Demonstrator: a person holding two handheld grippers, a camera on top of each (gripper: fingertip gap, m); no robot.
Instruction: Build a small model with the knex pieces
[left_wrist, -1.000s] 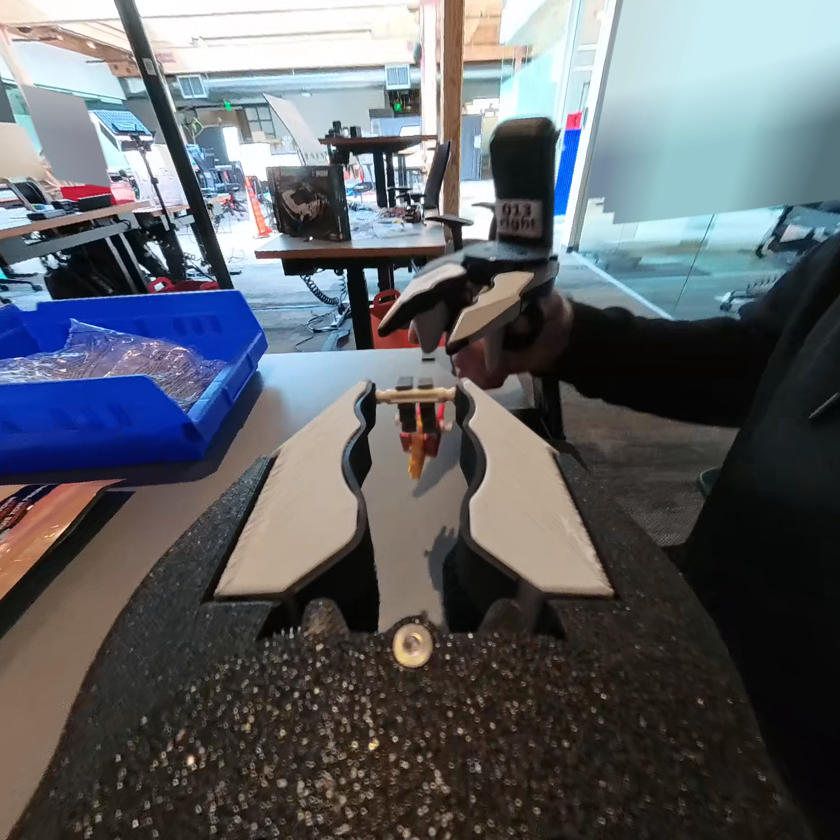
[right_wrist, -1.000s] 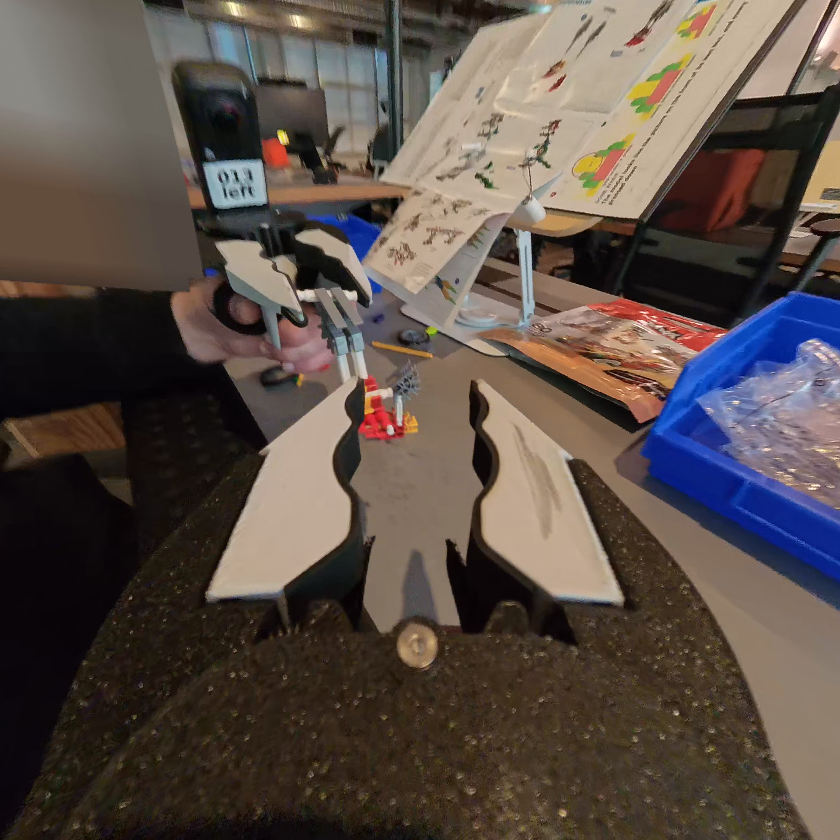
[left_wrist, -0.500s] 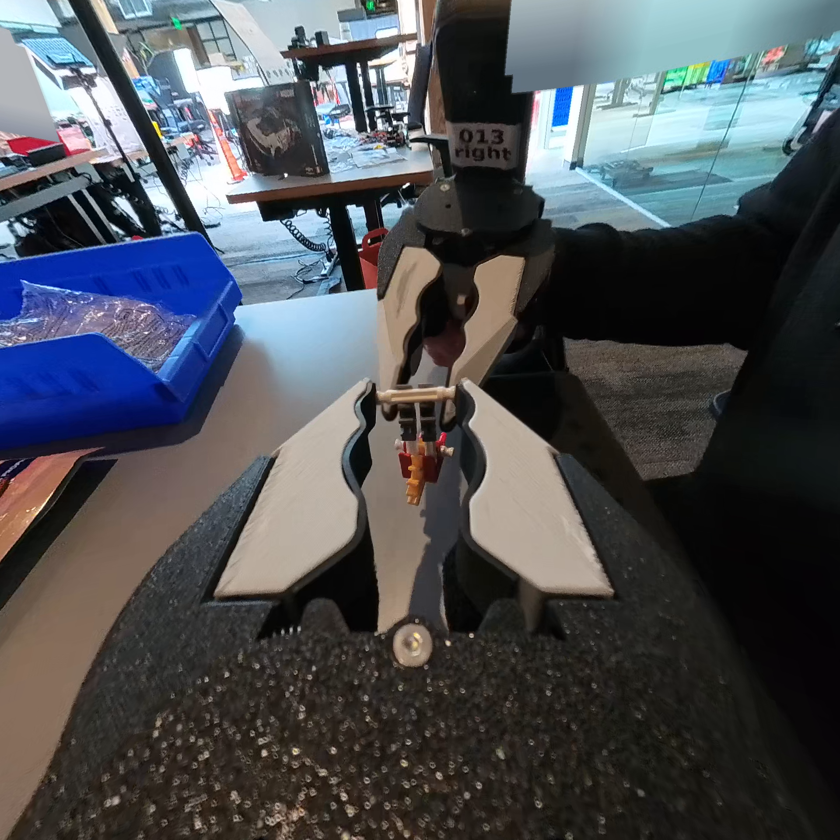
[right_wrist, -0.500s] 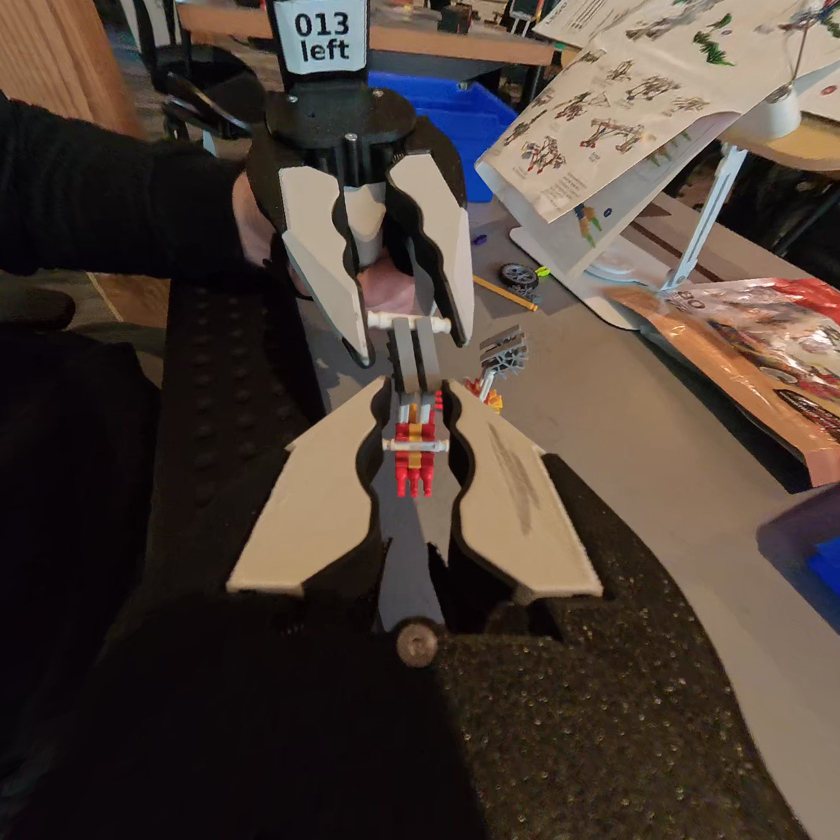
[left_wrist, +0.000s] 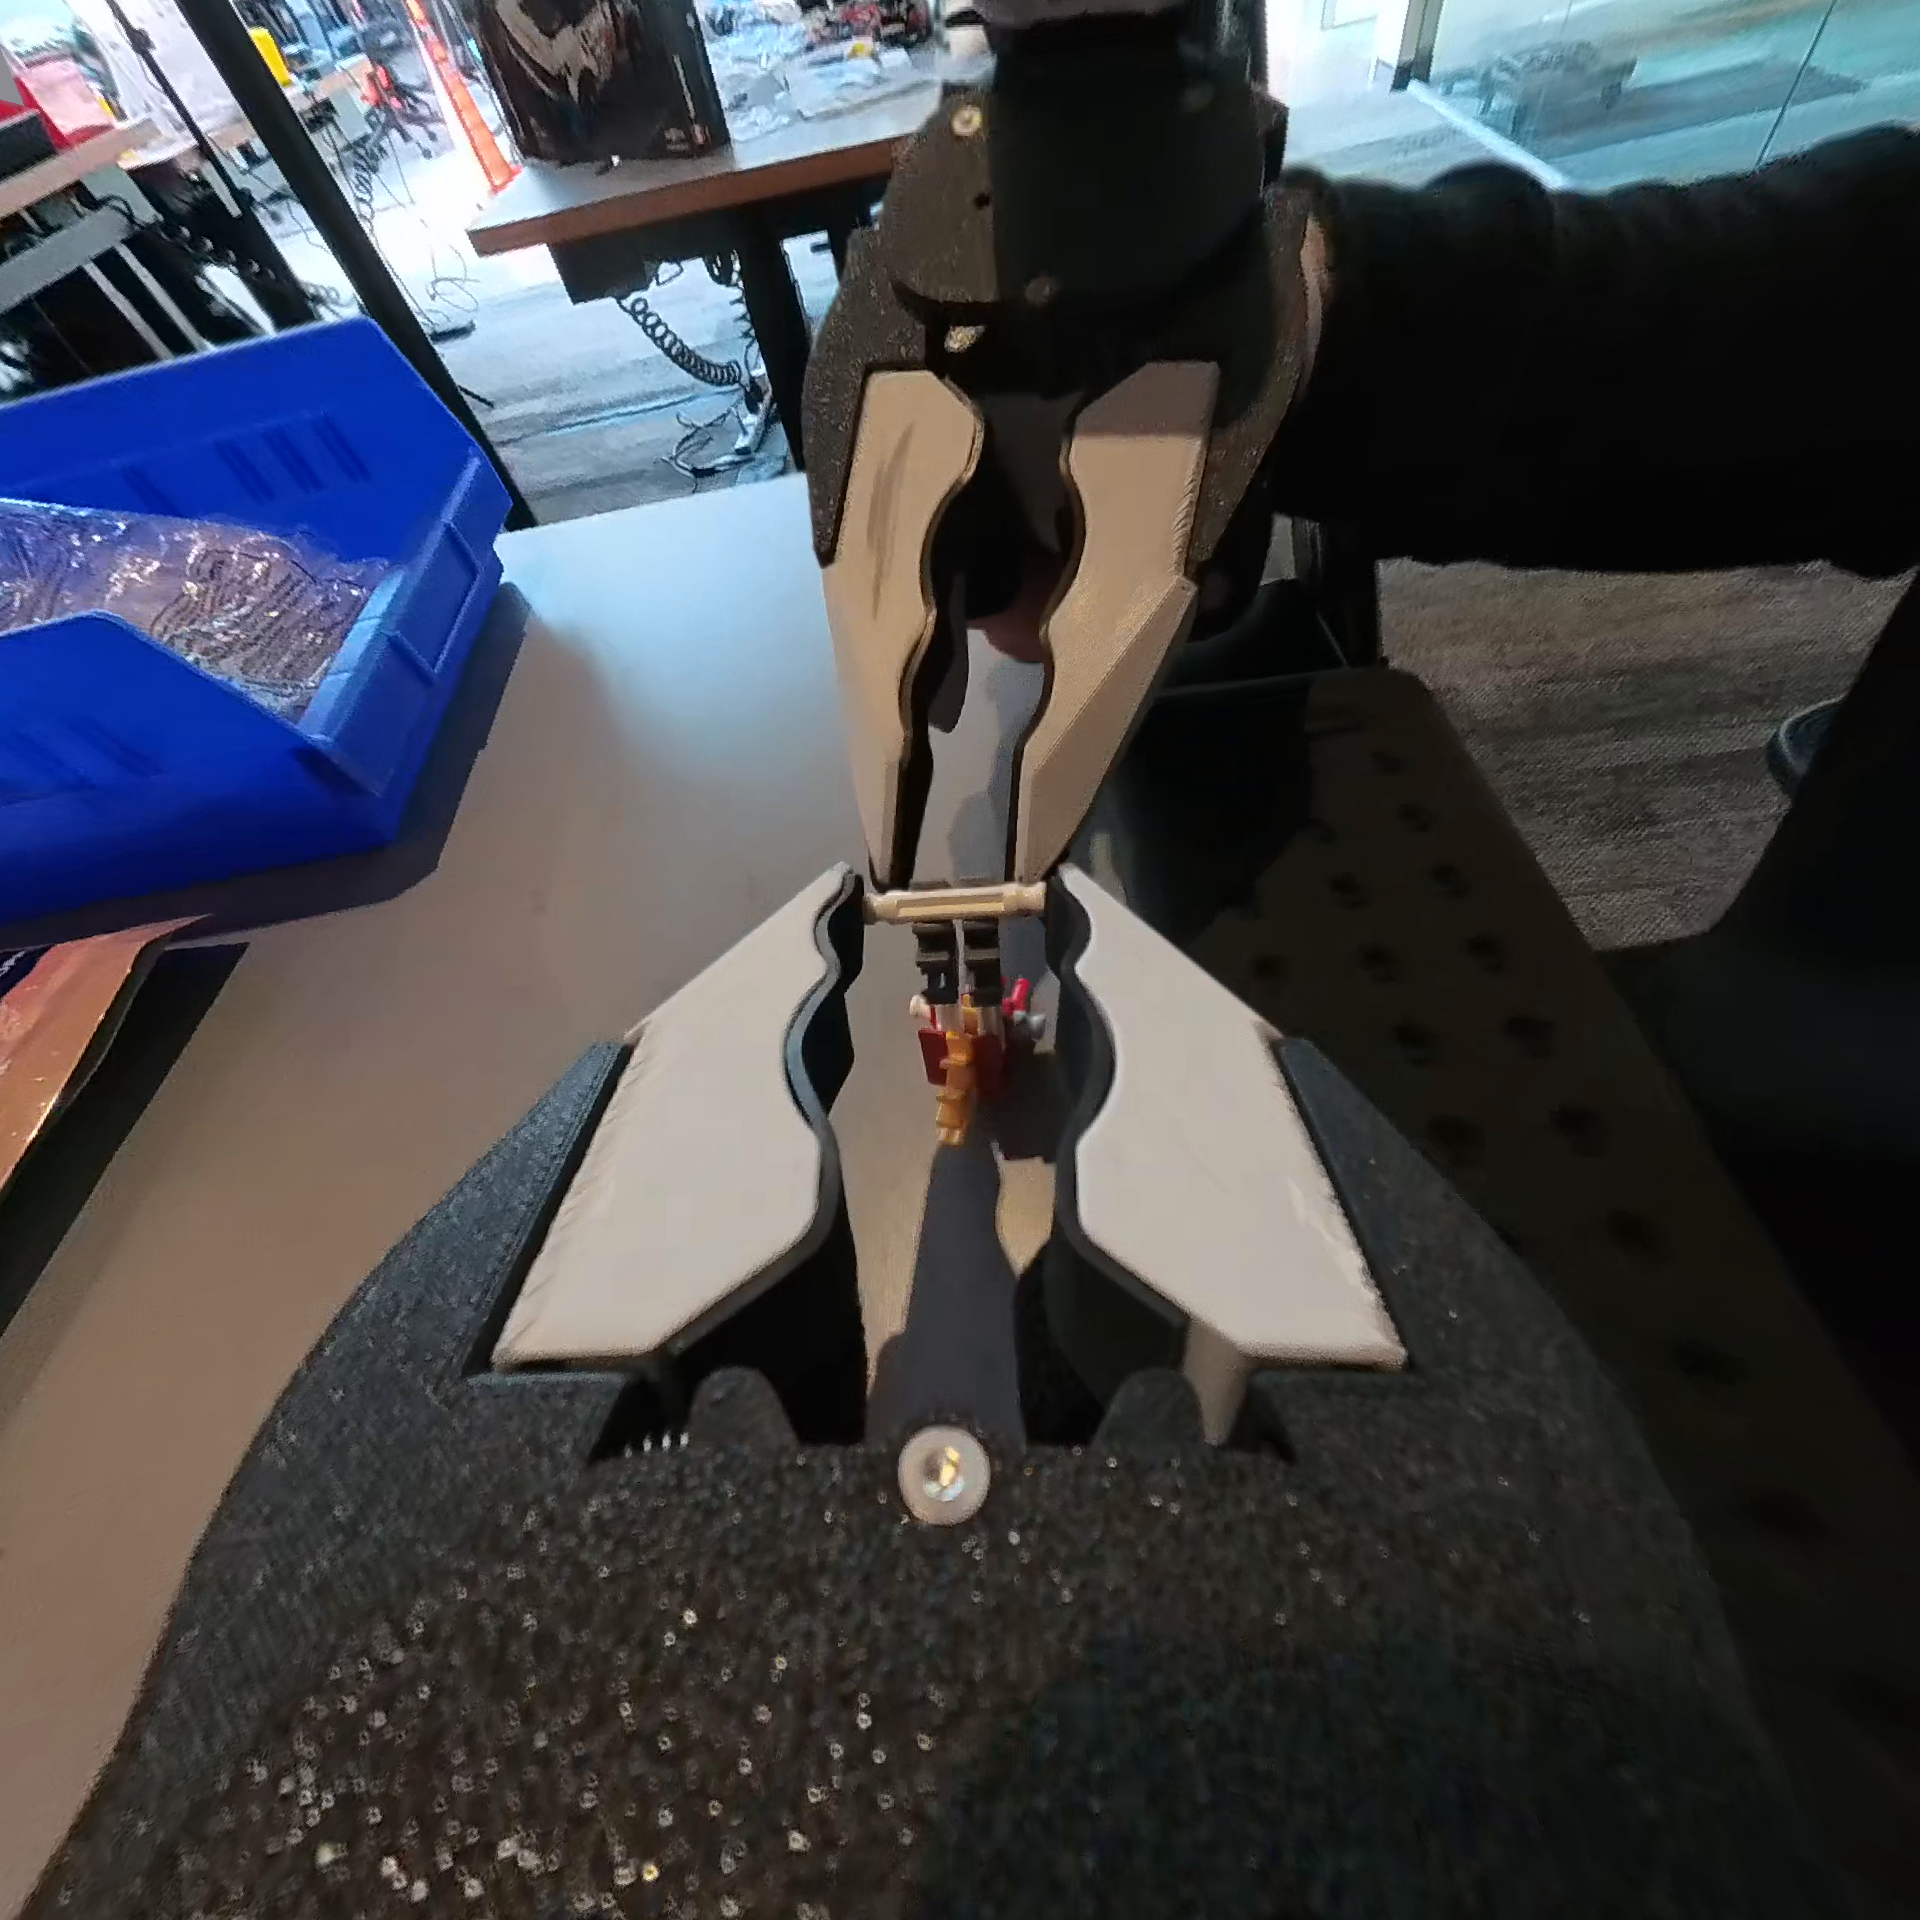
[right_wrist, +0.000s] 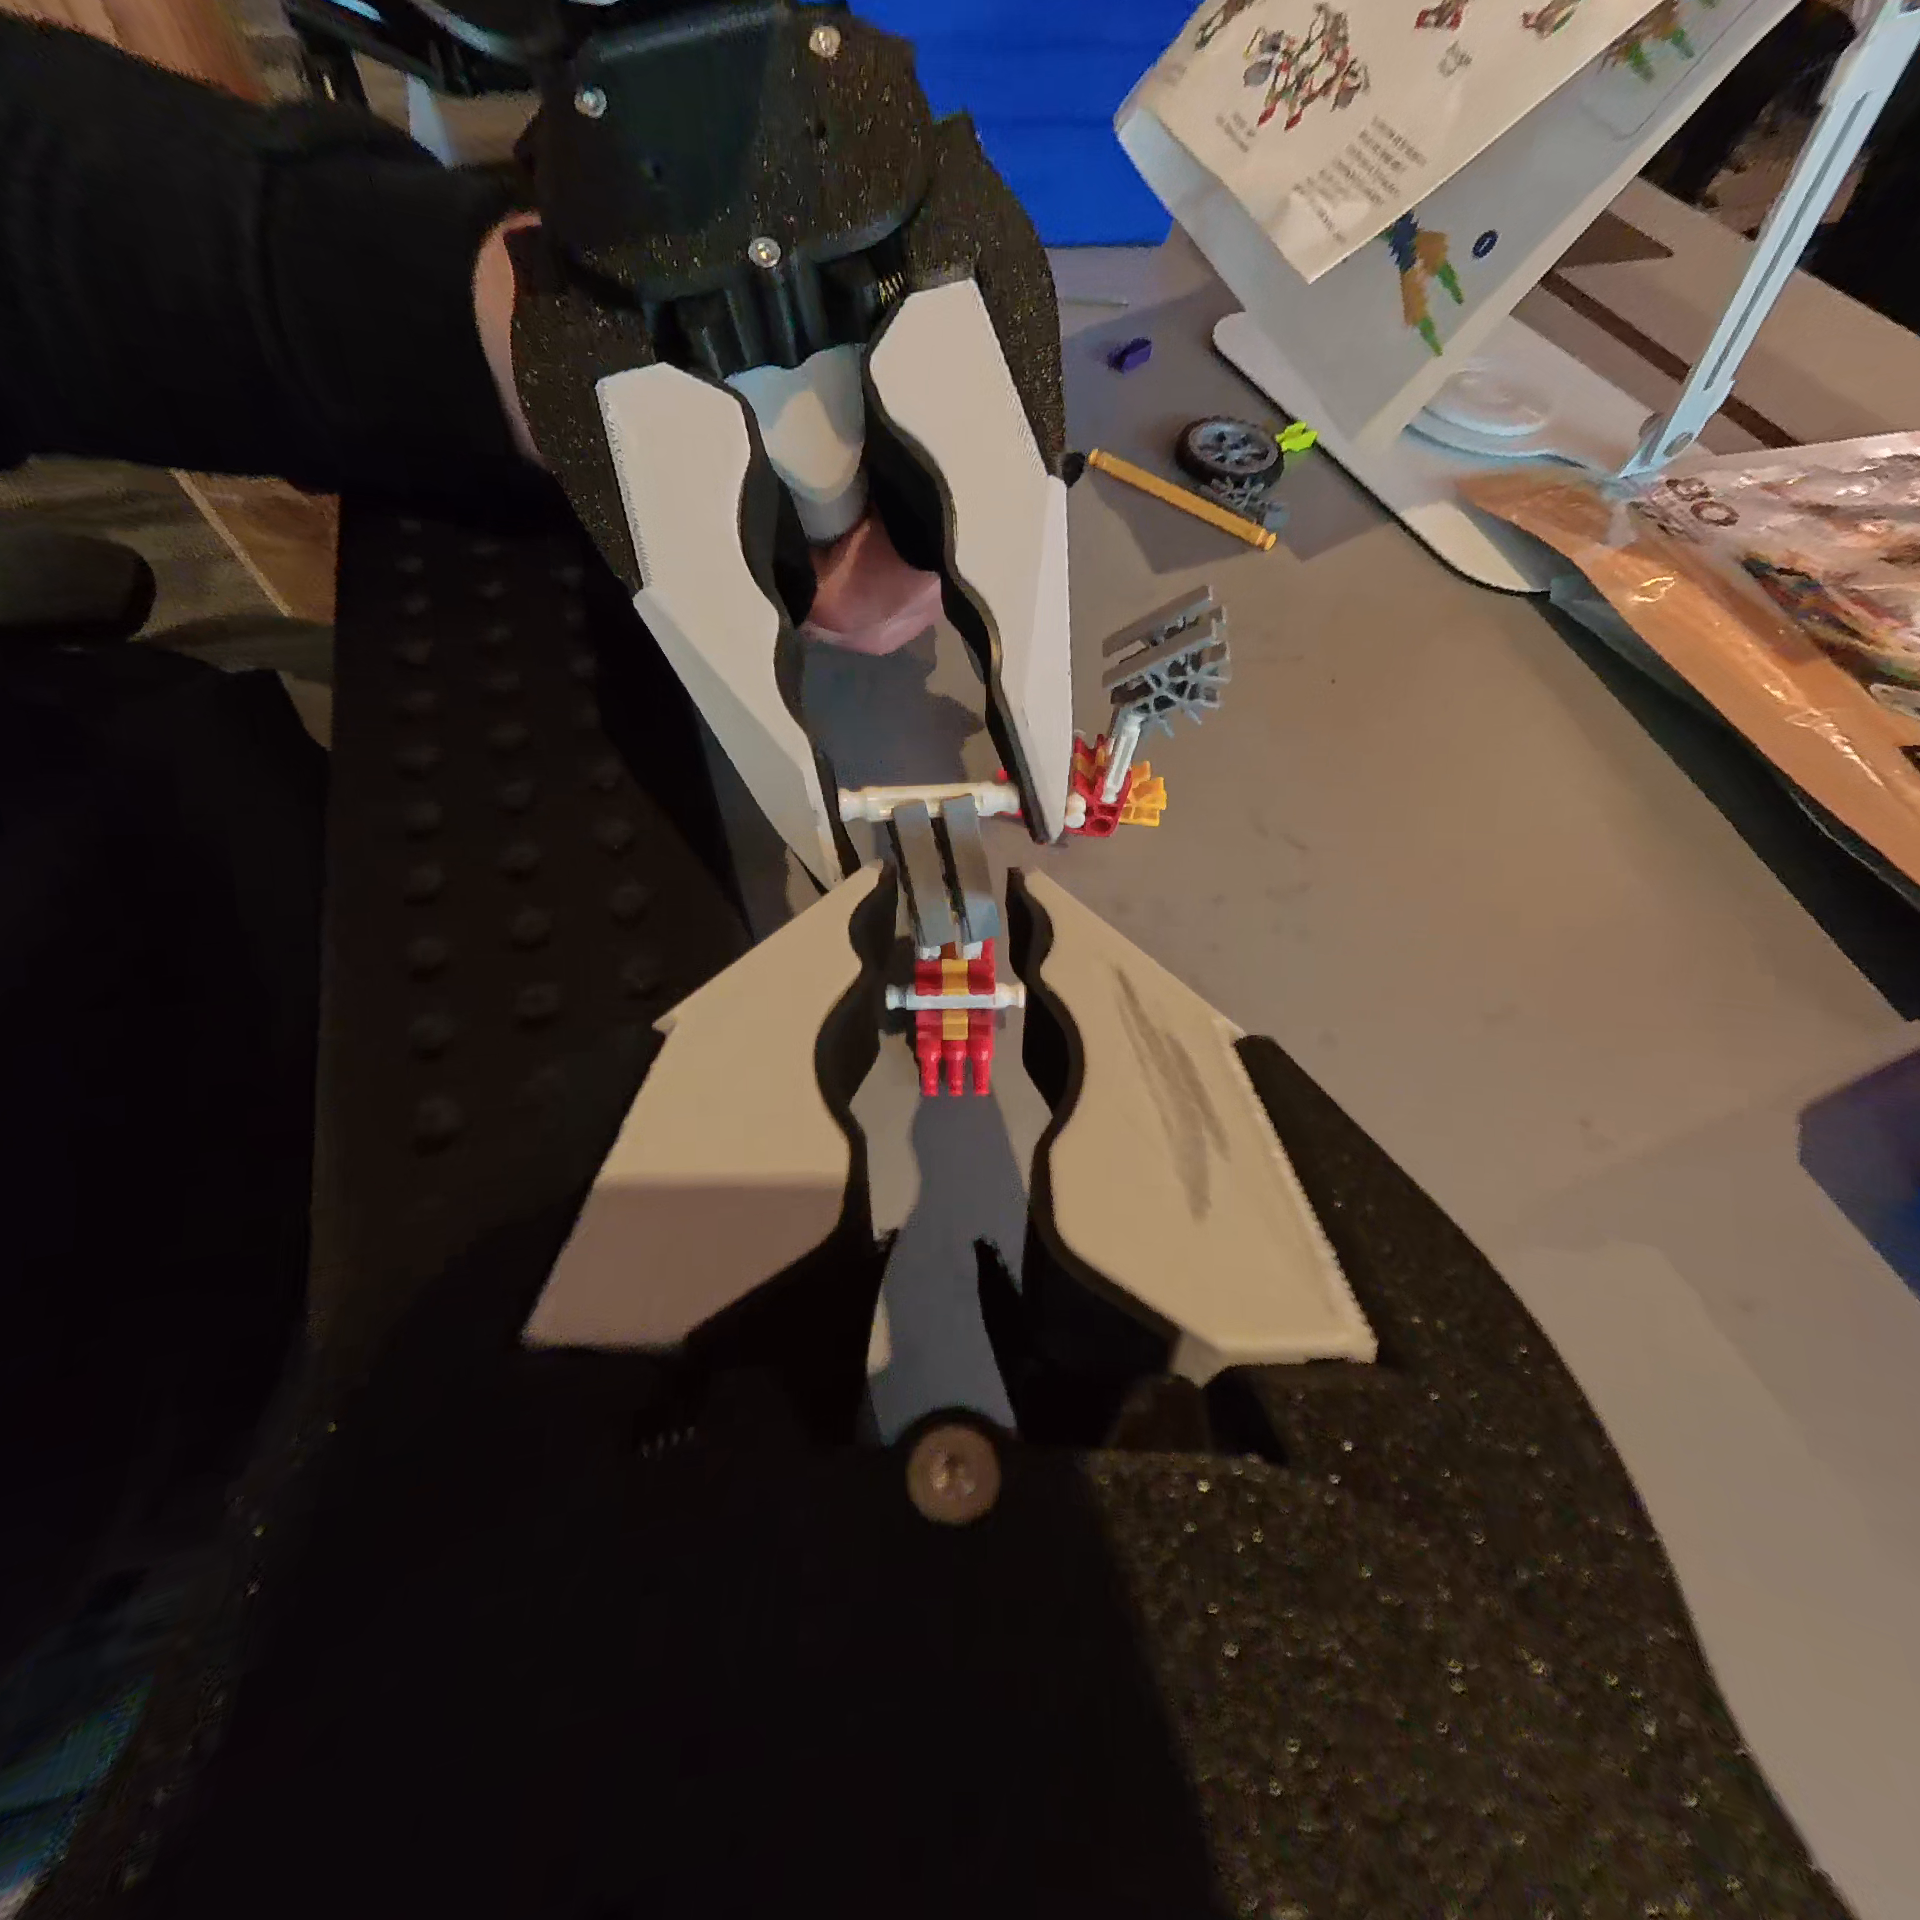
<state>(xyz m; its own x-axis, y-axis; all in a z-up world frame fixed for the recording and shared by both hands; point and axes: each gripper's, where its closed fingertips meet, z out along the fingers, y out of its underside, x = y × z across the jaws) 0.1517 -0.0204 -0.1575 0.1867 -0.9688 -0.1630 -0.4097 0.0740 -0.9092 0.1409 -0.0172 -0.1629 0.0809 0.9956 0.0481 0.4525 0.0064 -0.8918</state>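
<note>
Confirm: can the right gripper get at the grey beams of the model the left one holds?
Likely yes: the right gripper has its tips flanking the grey beams, just below the white rod the left gripper pinches; nothing blocks.

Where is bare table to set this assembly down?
Free: the table between the loose red-yellow piece, the packet and the right gripper; also between blue bin and left gripper. Crowded: around wheel and yellow rod by the stand base.

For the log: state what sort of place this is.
Likely an open workshop or lab office: a worktable with small building parts, an instruction booklet on a stand, a blue bin, more desks behind.
</note>
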